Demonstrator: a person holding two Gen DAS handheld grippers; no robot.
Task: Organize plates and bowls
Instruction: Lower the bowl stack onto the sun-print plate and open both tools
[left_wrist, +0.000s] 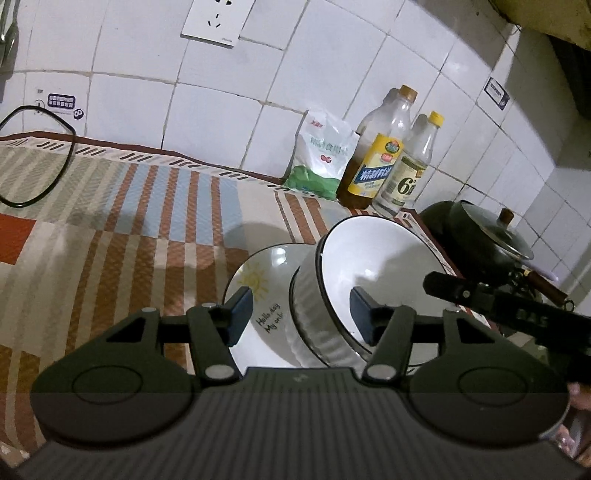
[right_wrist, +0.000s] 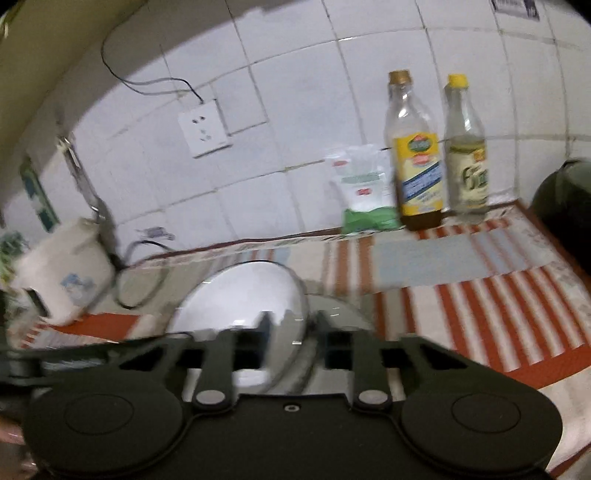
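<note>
two bottles (left_wrist: 373, 162) stand on striped cloth (left_wrist: 147, 221) by tiled wall (left_wrist: 221, 110); left claw (left_wrist: 301, 314) open, right claw (right_wrist: 290, 332) clamps bowl (right_wrist: 240, 299).

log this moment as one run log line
left gripper: open, straddling tilted bowl | right gripper: shut on bowl rim | plate: flat on cloth under bowl

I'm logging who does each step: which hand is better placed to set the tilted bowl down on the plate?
Right, probably. The right gripper is shut on the bowl rim, holding it tilted over the plate. The left gripper is open, gripping nothing.
</note>
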